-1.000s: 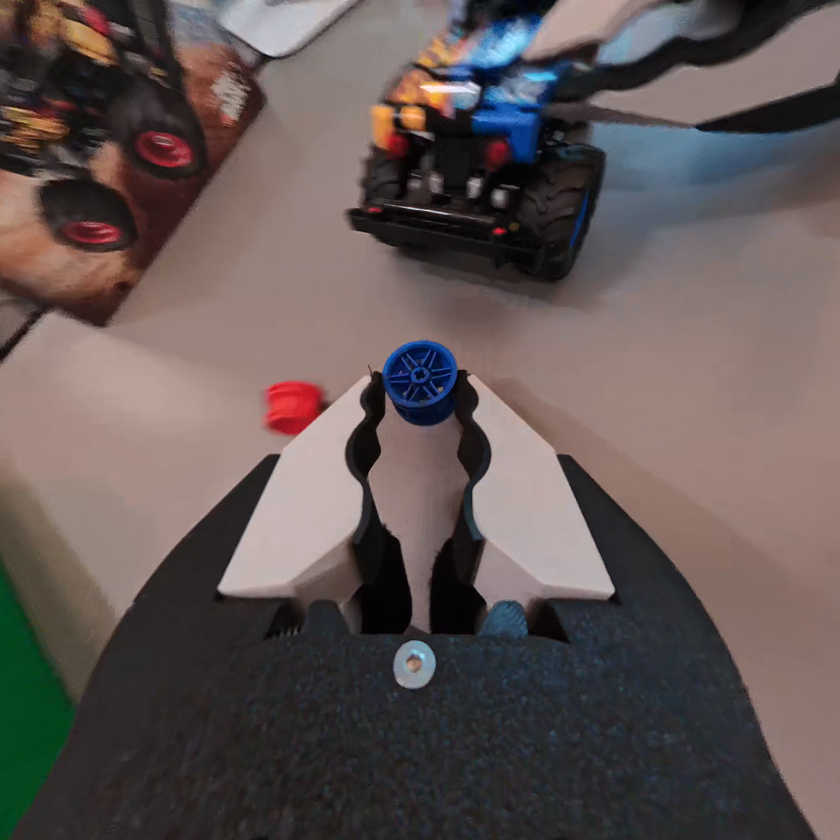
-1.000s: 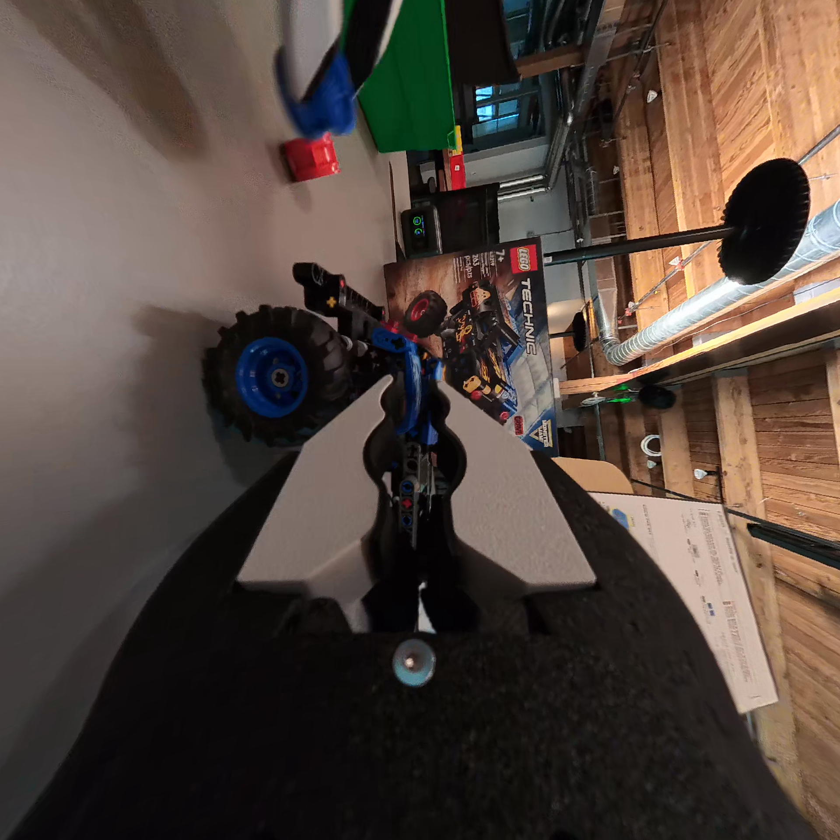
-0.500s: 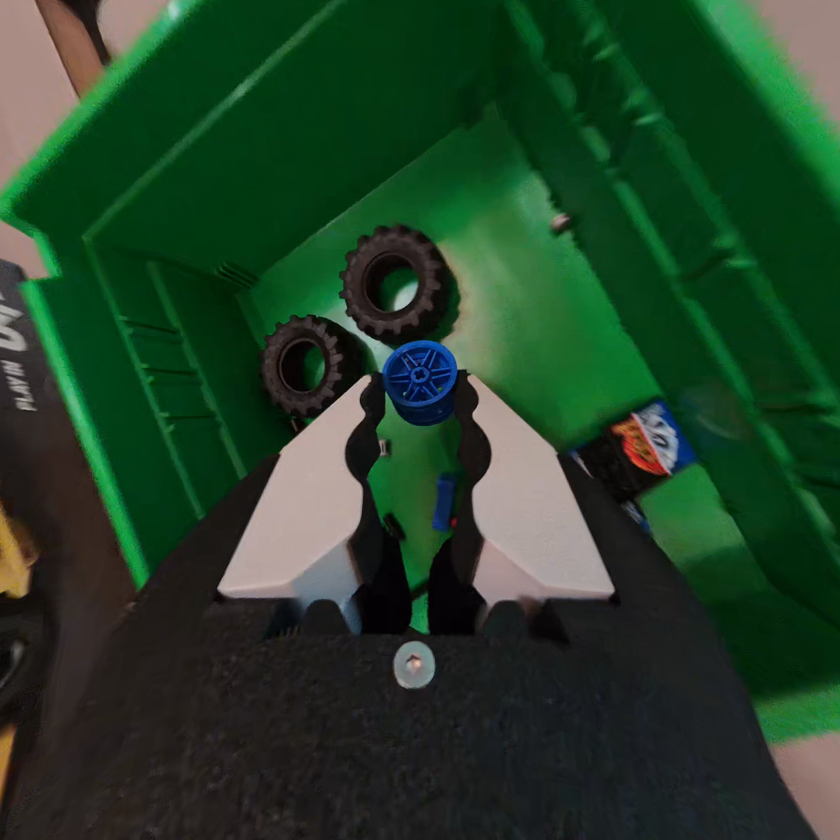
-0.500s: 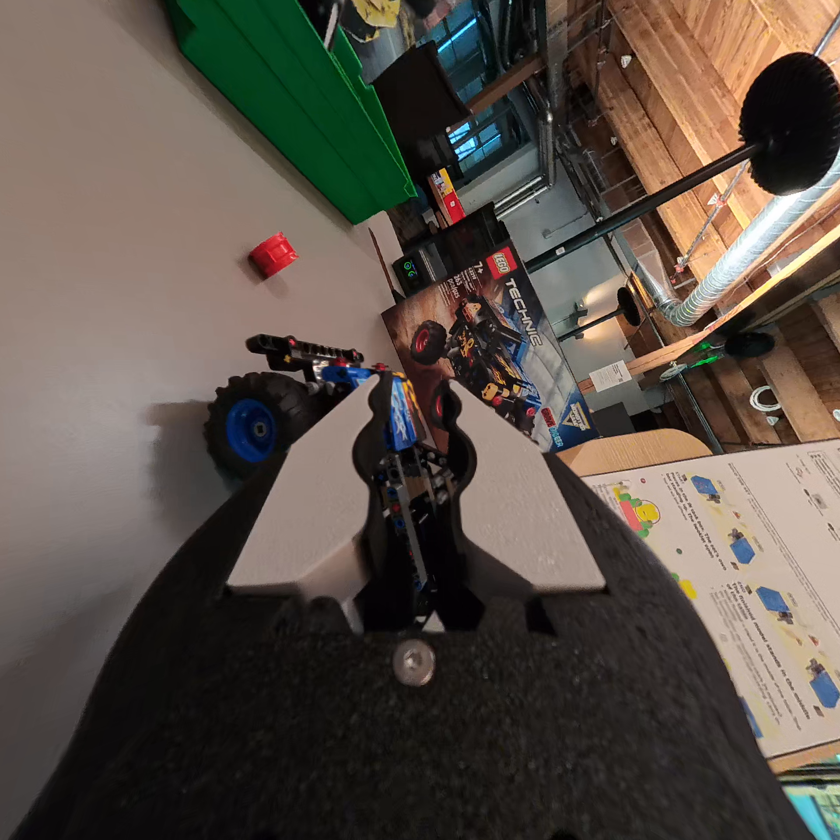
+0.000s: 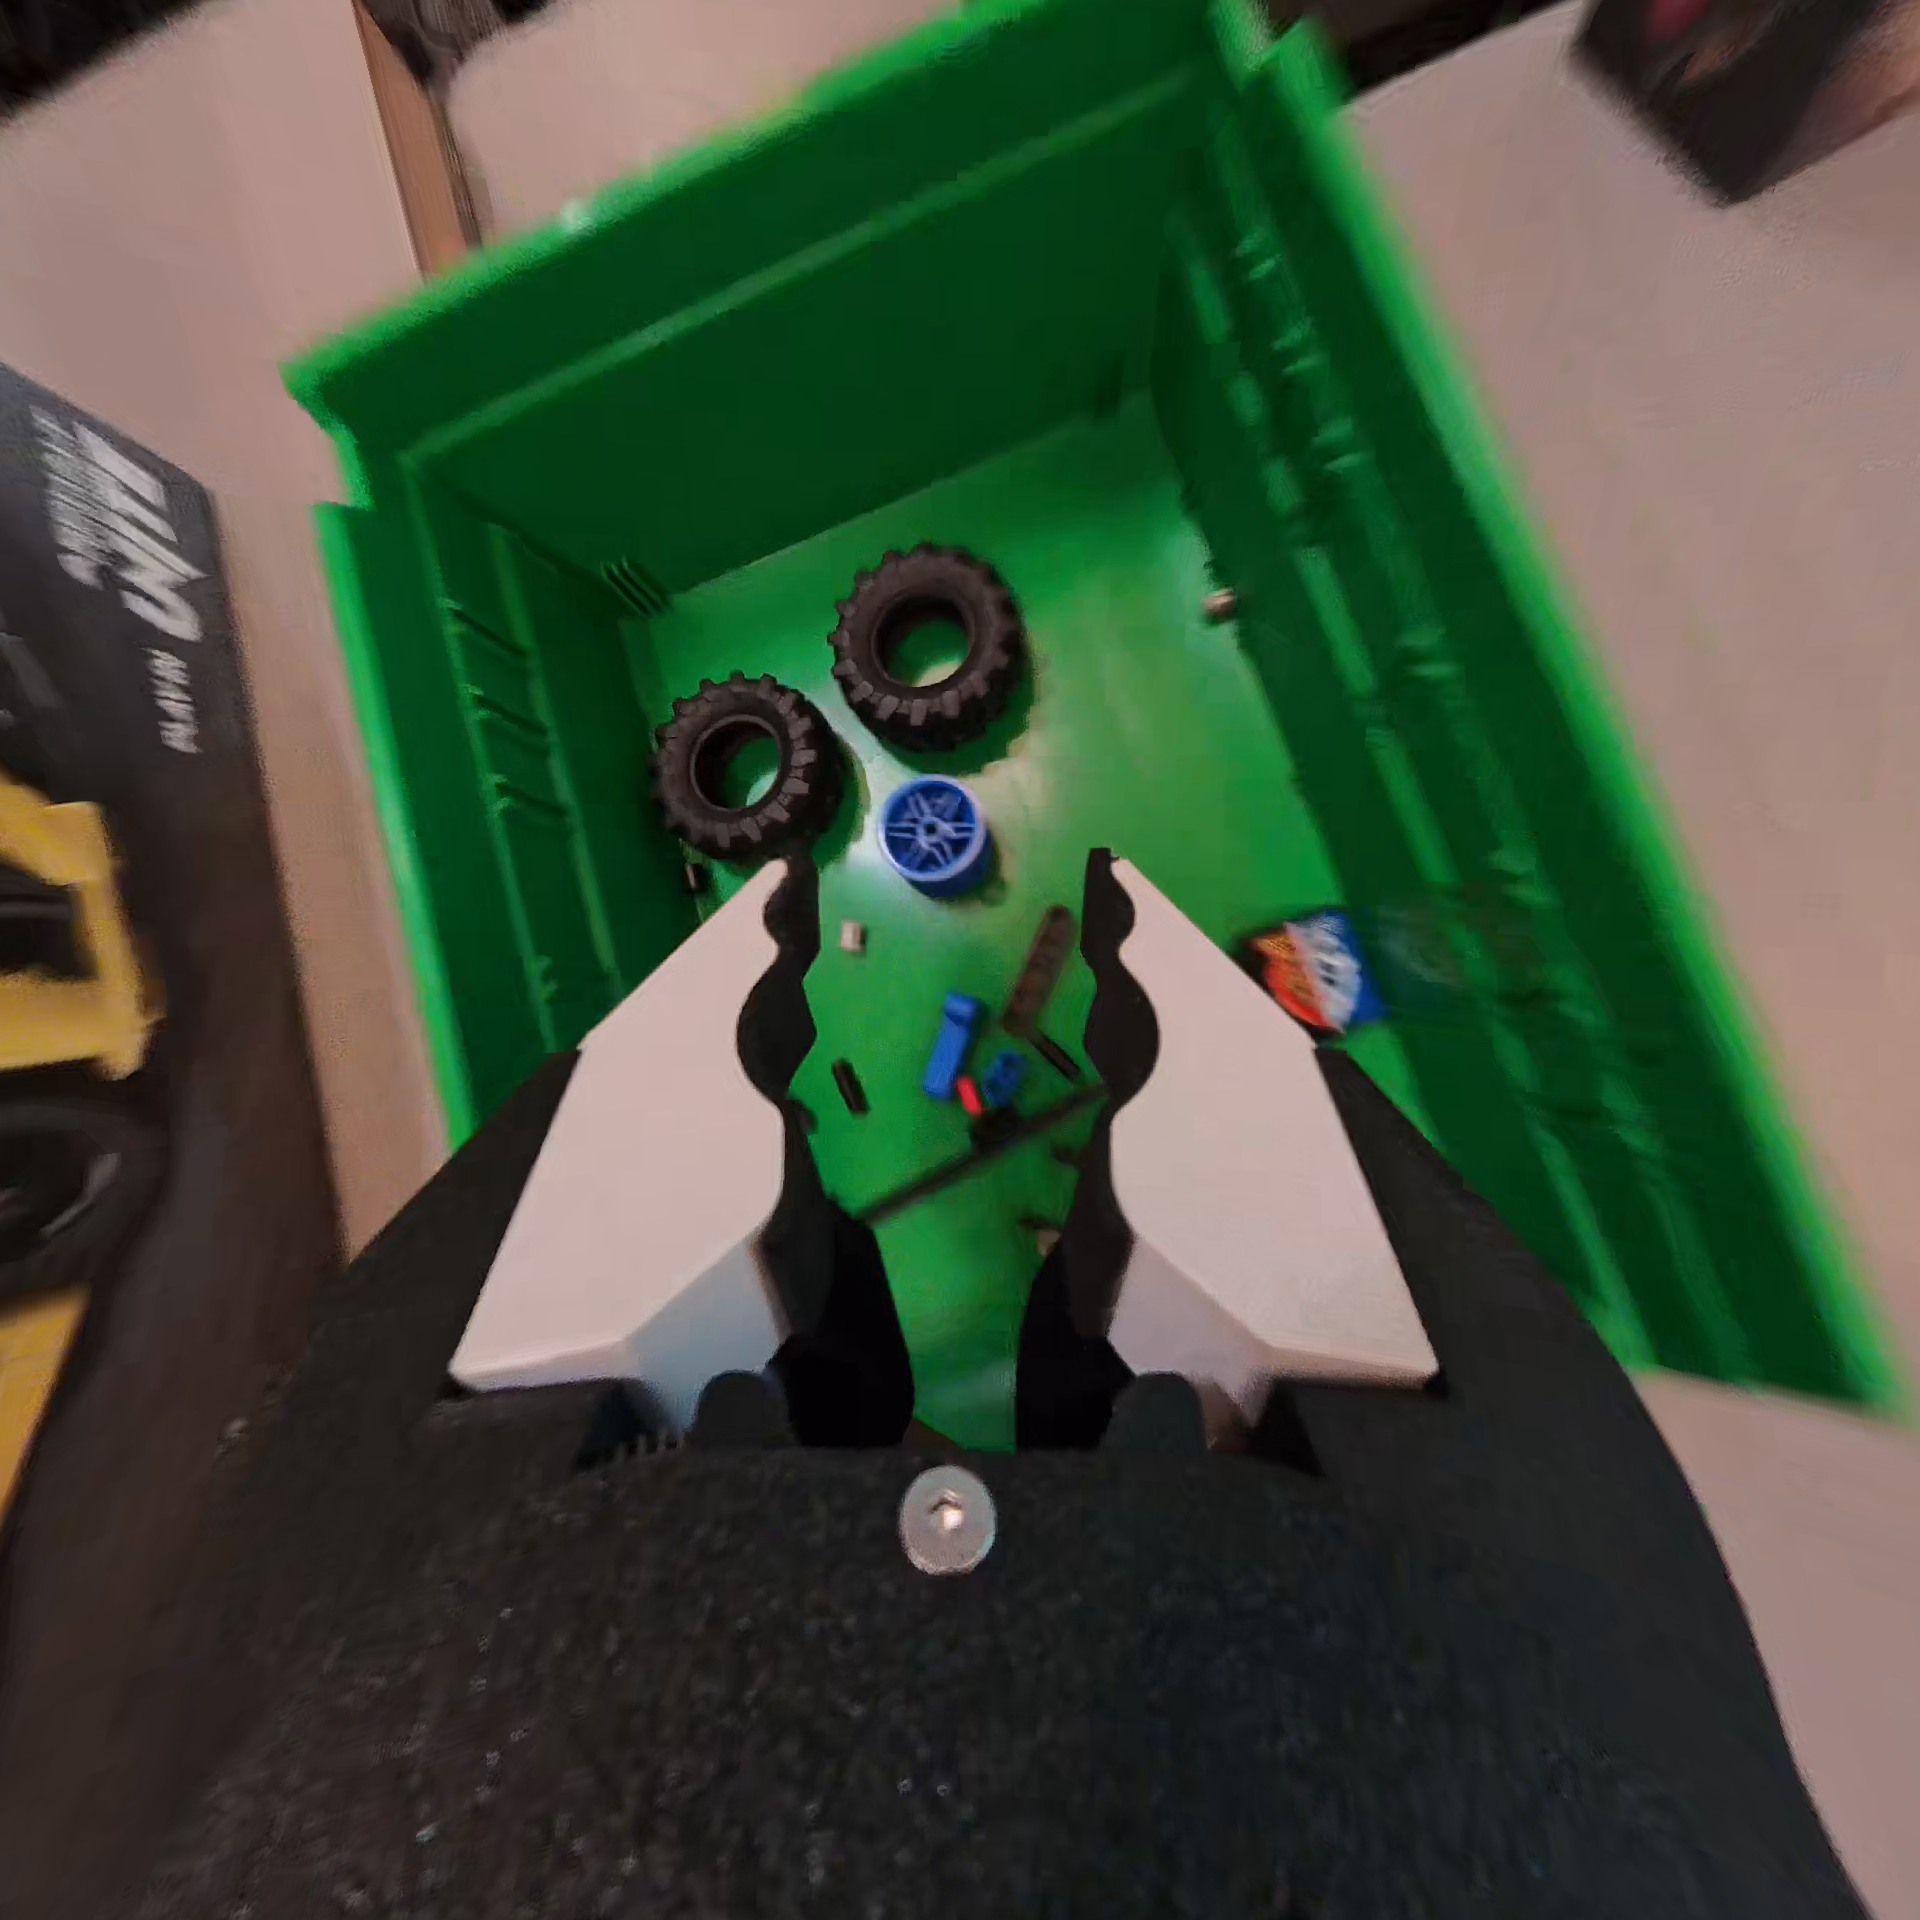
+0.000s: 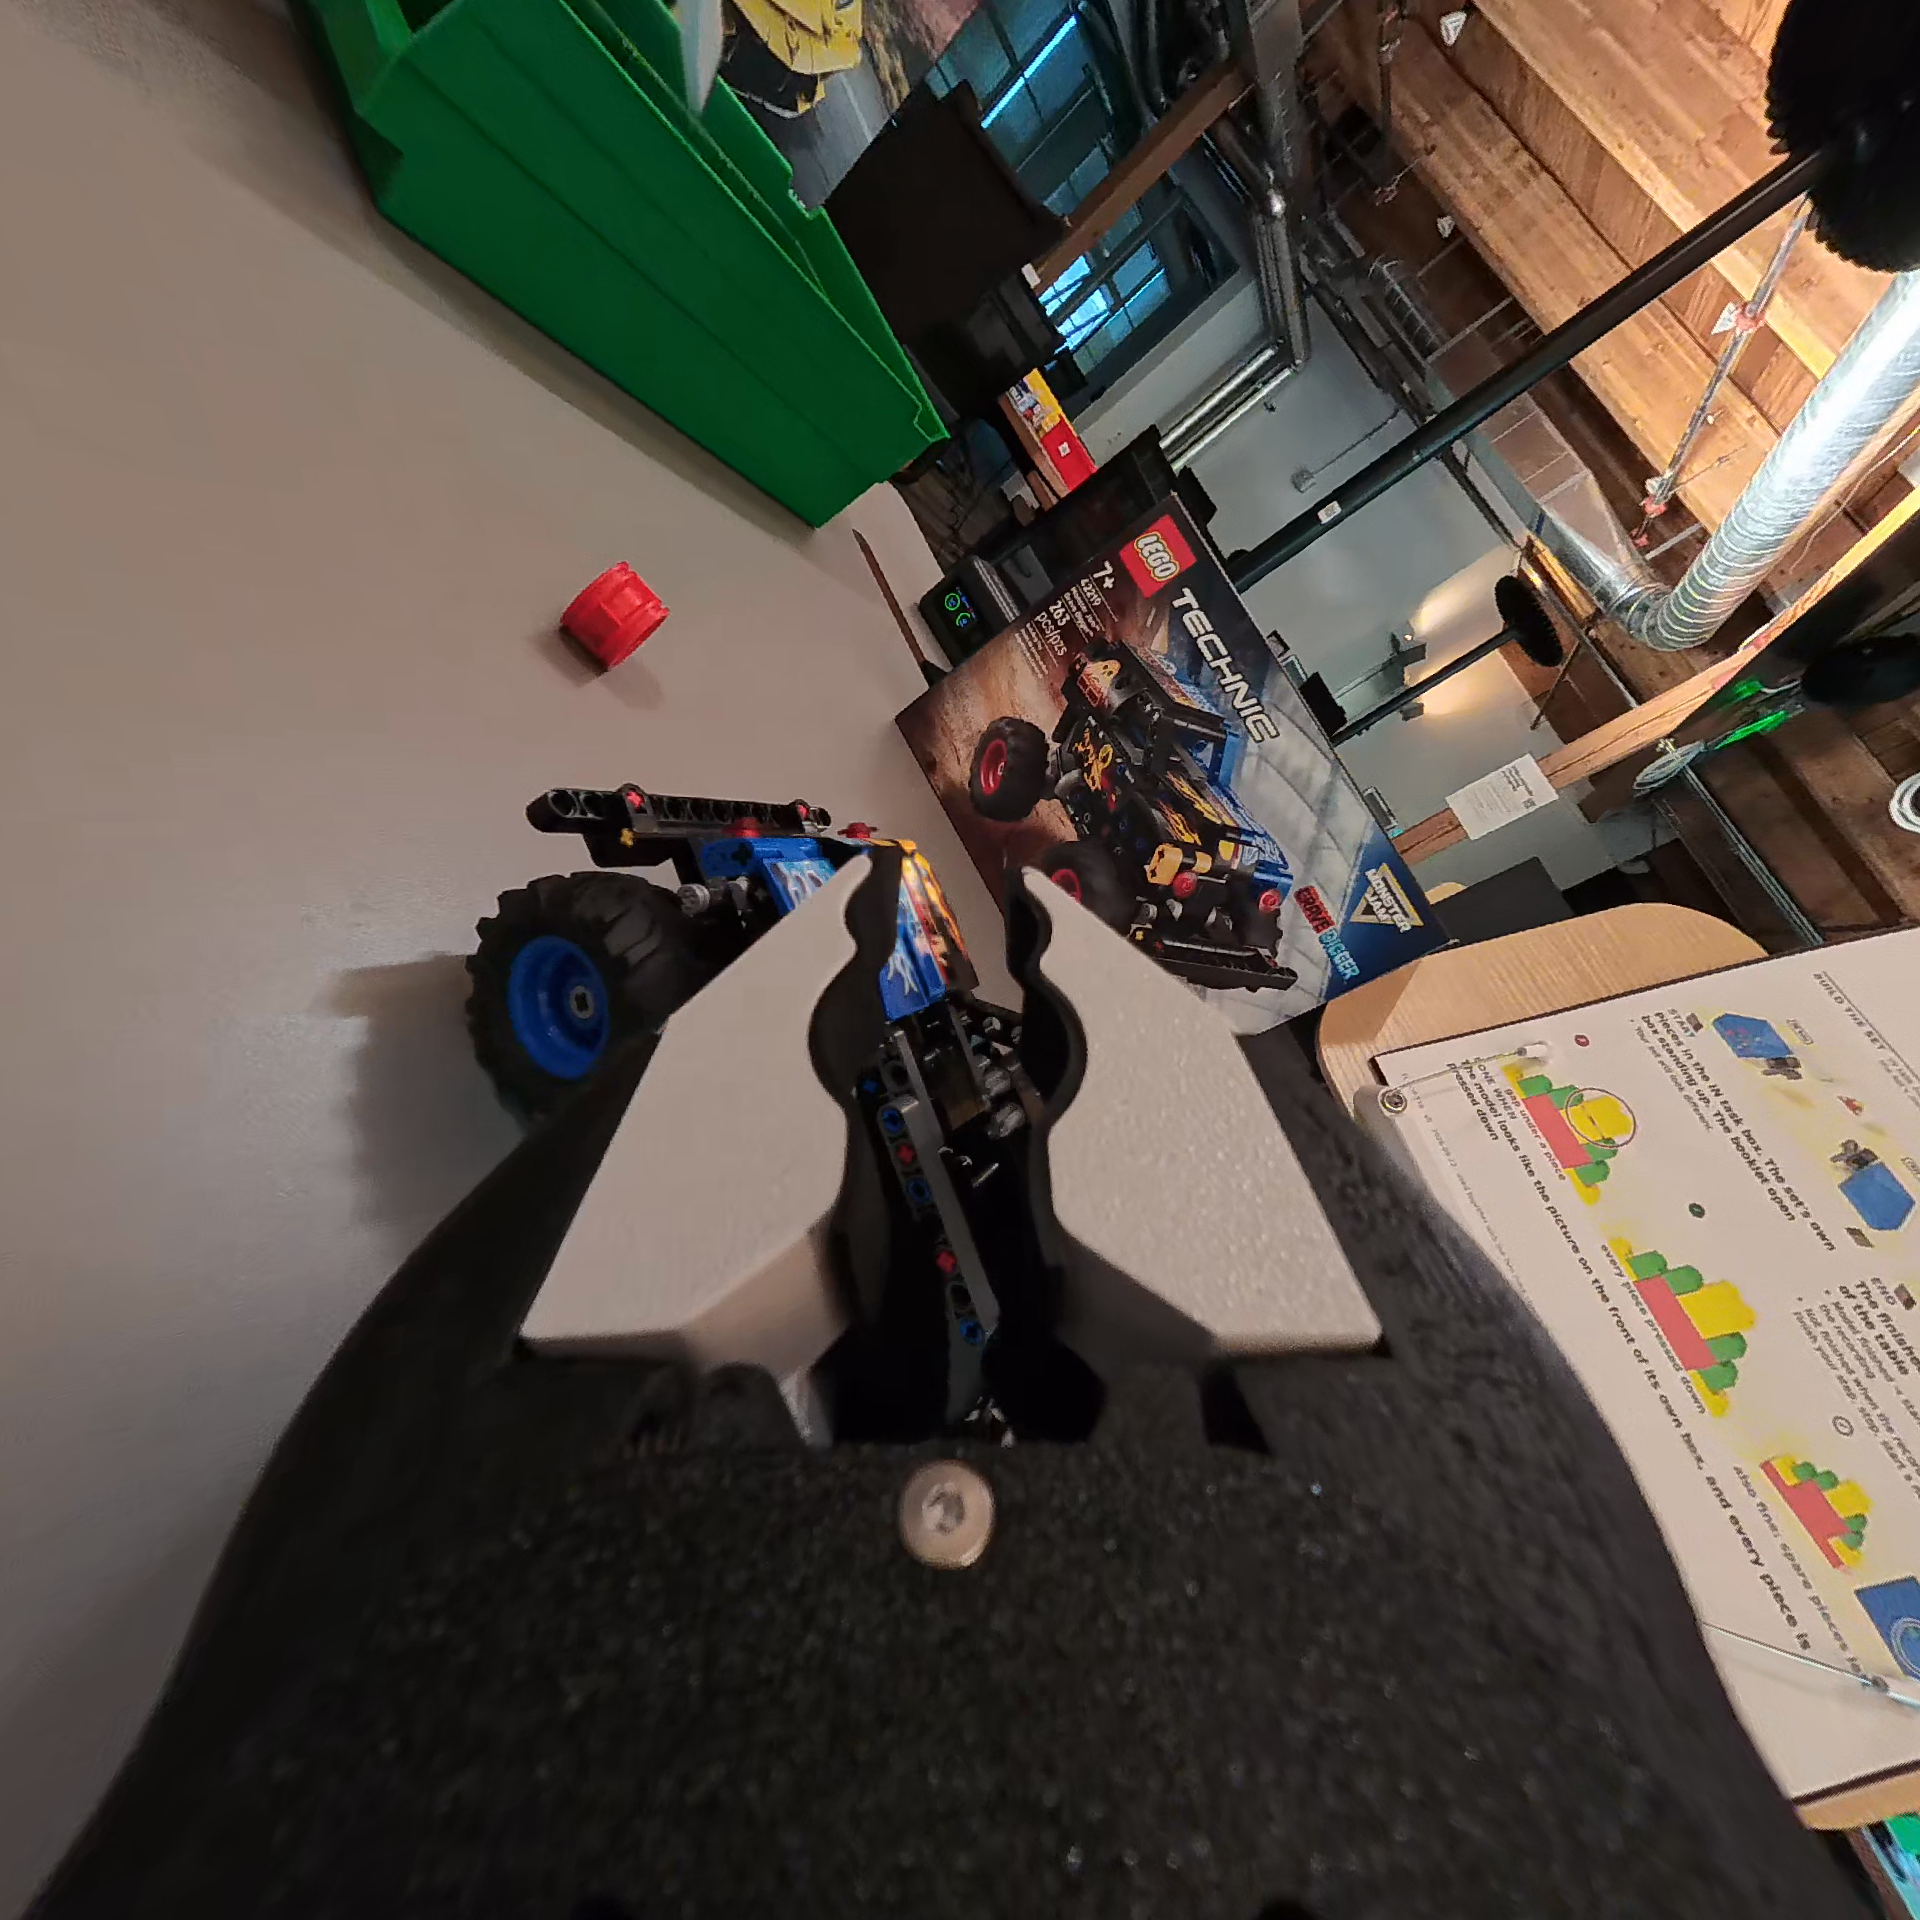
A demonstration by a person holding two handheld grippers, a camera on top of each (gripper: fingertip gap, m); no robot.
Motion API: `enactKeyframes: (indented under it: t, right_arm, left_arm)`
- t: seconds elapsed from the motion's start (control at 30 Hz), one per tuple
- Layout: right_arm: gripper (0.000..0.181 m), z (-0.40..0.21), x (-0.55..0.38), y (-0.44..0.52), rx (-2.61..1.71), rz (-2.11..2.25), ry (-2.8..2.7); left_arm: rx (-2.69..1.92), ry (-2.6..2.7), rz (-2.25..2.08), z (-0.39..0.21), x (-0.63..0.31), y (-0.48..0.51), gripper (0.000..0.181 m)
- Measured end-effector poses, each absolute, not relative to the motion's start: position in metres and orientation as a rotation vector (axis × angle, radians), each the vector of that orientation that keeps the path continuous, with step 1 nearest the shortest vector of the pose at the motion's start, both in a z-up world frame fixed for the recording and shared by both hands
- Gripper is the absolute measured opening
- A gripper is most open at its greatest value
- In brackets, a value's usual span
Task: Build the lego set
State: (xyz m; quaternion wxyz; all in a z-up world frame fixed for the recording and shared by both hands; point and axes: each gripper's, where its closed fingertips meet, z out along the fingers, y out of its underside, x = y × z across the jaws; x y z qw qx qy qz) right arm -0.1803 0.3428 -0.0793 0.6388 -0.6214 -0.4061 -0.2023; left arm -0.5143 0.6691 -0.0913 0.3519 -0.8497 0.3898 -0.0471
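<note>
Green bin (image 5: 790,343) lies under the left gripper (image 5: 943,871), spread and empty; a blue rim (image 5: 933,836) rests just beyond its tips beside two tyres (image 5: 744,767). Right gripper (image 6: 940,894) pinches a toy truck (image 6: 727,914).

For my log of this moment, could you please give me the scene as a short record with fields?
left gripper: open, empty, above the green bin
bin contents: blue wheel hub, two black tyres, small loose parts
right gripper: shut on toy truck, which lies tipped on the table
on table: red wheel hub, apart from the truck
nearby: toy box, instruction sheet
</note>
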Motion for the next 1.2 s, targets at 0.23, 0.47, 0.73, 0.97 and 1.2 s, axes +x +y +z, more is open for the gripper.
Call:
enactKeyframes:
  t: [0.23,0.47,0.73,0.97,1.2]
  right_arm:
    - [0.02,-0.079,-0.176,0.345,-1.438,-0.431,-0.902]
    - [0.018,-0.075,-0.174,0.343,-1.424,-0.456,-0.901]
    - [0.015,-0.073,-0.171,0.342,-1.423,-0.445,-0.901]
    - [0.014,-0.079,-0.181,0.341,-1.425,-0.457,-0.943]
    - [0.014,-0.084,-0.171,0.347,-1.46,-0.463,-0.921]
  left_arm:
    - [-1.804,1.517,-0.511,-0.08,-0.364,0.478,0.043]
    - [-1.981,1.645,-0.529,-0.175,-0.303,0.457,0.055]
    - [-1.843,1.406,-0.331,-0.081,-0.356,0.504,0.032]
    - [-2.269,1.193,-0.051,-0.104,-0.503,0.665,0.032]
    - [-2.266,1.363,-0.081,-0.174,-0.476,0.692,0.032]
